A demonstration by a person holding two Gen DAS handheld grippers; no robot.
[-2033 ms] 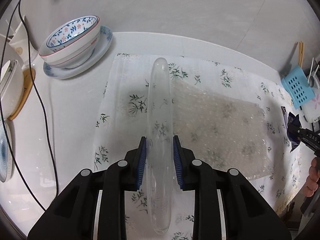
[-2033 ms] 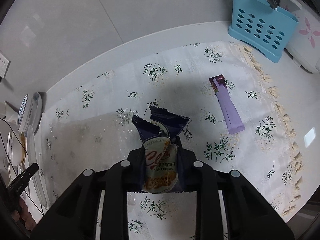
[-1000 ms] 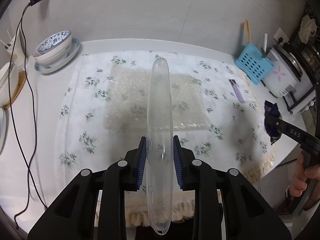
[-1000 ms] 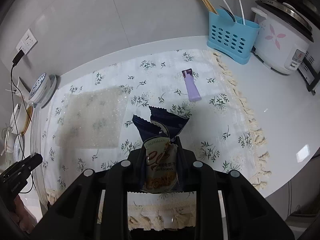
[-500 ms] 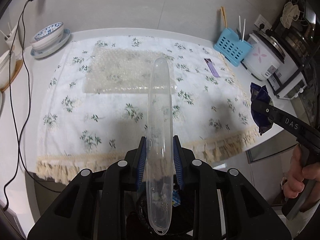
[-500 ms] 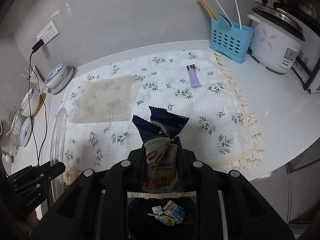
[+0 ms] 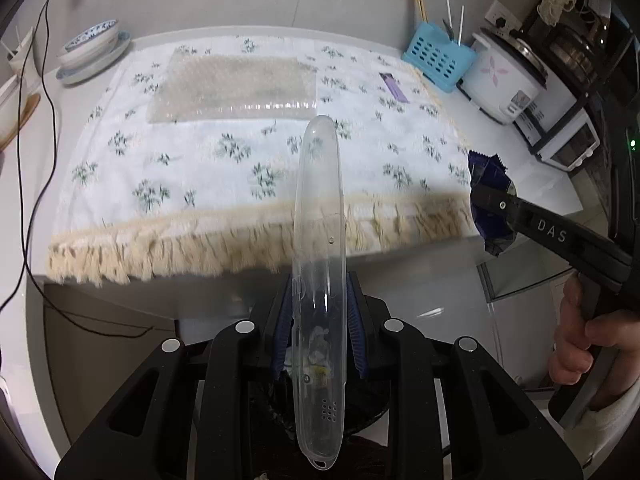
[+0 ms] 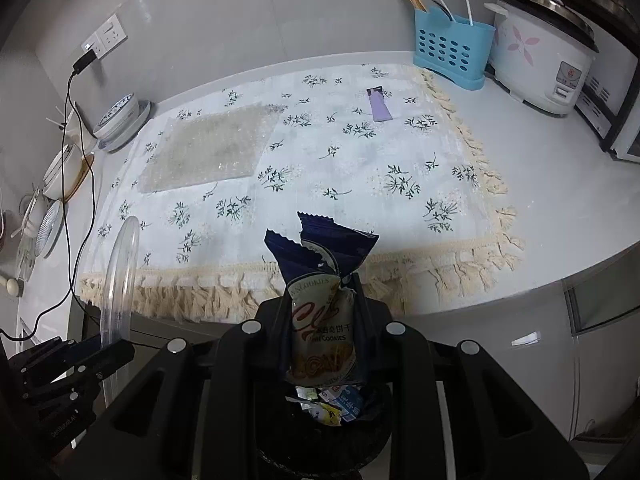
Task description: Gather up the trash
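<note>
The left hand-held gripper (image 7: 320,320) is clamped on a clear plastic case (image 7: 318,264) — its blue pads press the case's two long sides. The case's long axis runs along the fingers, its rounded end pointing forward toward the fringed front edge of the tabletop (image 7: 520,168) and its loop end back toward the camera. The right hand-held gripper (image 8: 322,320) grips a dark blue cookie wrapper (image 8: 324,304), held lengthwise between the fingers with its torn, jagged end pointing forward. Both hang off the tabletop's front edge, above a dark trash bin (image 8: 320,440) with scraps in it. On the floral cloth (image 8: 360,168) lie a sheet of bubble wrap (image 8: 208,148) toward the back left corner and a purple sachet (image 8: 379,105) toward the back right.
</note>
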